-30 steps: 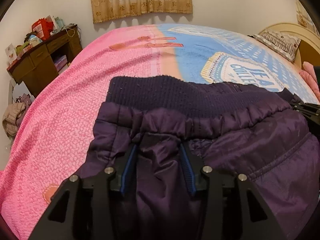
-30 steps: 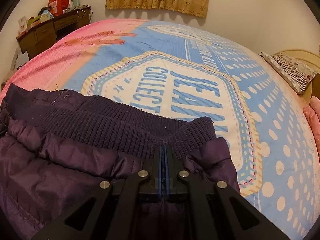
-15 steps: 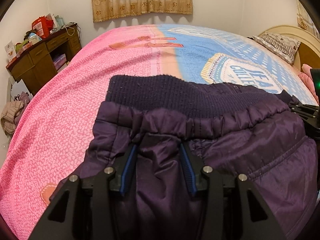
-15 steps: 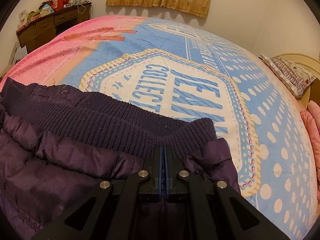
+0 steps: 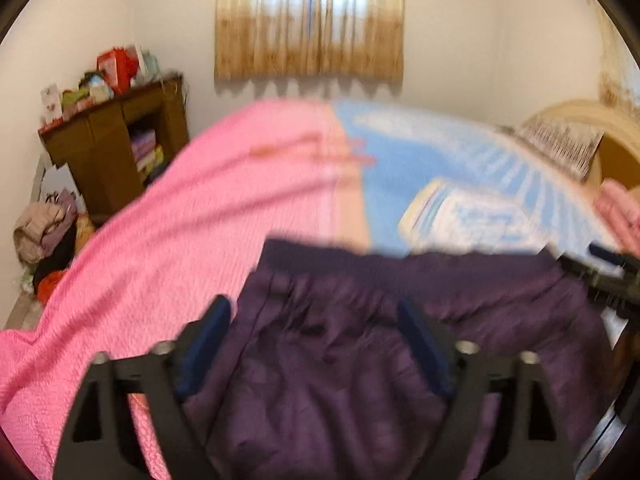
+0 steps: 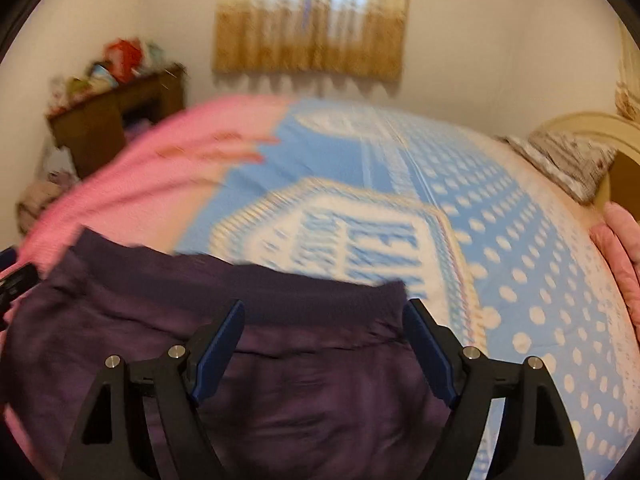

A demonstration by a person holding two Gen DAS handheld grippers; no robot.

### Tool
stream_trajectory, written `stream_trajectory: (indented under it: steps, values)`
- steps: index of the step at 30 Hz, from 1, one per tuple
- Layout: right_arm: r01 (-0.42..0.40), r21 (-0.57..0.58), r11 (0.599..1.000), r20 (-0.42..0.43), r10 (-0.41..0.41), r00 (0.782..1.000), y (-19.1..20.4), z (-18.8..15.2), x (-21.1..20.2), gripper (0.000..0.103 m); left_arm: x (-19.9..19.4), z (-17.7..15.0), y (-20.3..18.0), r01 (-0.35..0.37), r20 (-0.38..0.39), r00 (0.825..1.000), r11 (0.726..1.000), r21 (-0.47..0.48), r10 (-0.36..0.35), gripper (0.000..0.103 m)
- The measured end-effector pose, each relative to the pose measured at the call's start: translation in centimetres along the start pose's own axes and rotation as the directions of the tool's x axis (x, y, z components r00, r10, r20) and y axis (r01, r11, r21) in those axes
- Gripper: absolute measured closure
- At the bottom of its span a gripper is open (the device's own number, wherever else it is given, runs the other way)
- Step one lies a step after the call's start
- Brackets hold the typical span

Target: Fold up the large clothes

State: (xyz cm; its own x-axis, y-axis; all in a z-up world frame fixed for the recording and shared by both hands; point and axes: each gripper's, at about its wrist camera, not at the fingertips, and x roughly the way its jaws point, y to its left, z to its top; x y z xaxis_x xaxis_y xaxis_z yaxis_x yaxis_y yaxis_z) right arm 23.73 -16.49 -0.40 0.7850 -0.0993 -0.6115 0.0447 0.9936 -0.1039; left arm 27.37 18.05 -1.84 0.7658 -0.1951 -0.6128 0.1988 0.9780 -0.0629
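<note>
Both tools, left tool point(image 5: 310, 330) and right tool point(image 6: 324, 330), have just been opening, jaws apart above the purple jacket point(image 6: 280, 380) on the bed point(image 6: 520, 240).

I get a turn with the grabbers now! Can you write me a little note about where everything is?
Left gripper: jaws have just been opening, now wide, nothing pinched; the purple jacket lies under them.
Right gripper: jaws just opened too, not gripping.
Jacket: on the near edge of the bed cover, knit hem toward the far side, spanning both grippers.
Done: this fold looks laid down and let go.
Left: probably more folding; the blur hides how neat it is.
</note>
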Motion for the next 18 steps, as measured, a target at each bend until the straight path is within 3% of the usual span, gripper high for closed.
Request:
stream_trajectory:
  steps: [2, 4, 6, 8, 10, 13, 18]
  values:
    - [-0.065, -0.016, 0.998, 0.008, 0.065, 0.998, 1.8, -0.2, -0.7, 0.022, -0.9, 0.8, -1.7, 0.009, 0.035, 0.999, 0.999, 0.030, -0.010, 0.001]
    - [-0.095, -0.054, 0.994, -0.035, 0.094, 0.995, 3.8, -1.1, 0.5, 0.022, 0.0, 0.8, -3.6, -0.006, 0.019, 1.000, 0.995, 0.097, 0.004, 0.001]
    - [-0.080, -0.068, 0.995, -0.067, 0.075, 0.995, 4.4, -2.2, 2.2, 0.022, 2.2, 0.0, -4.9, -0.060, -0.017, 0.998, 0.986, 0.158, 0.063, 0.001]
    - [-0.080, -0.047, 0.996, -0.115, 0.074, 0.991, 4.1, -3.6, 4.2, 0.022, 5.2, -1.1, -5.2, -0.129, -0.088, 0.985, 0.970, 0.205, 0.149, 0.001]
    - [-0.096, -0.027, 0.995, -0.131, 0.092, 0.987, 3.6, -4.9, 5.9, 0.021, 7.1, -1.9, -4.0, -0.162, -0.134, 0.973, 0.972, 0.172, 0.186, 0.000]
    - [-0.056, -0.067, 0.996, -0.118, 0.047, 0.992, 4.4, -5.3, 6.1, 0.019, 8.7, -2.5, -2.1, -0.105, -0.230, 0.966, 0.991, 0.082, 0.121, 0.000]
    - [-0.051, -0.072, 0.996, -0.118, 0.042, 0.992, 4.1, -5.6, 6.3, 0.017, 9.0, -2.9, -2.4, -0.118, -0.220, 0.966, 0.989, 0.094, 0.136, 0.000]
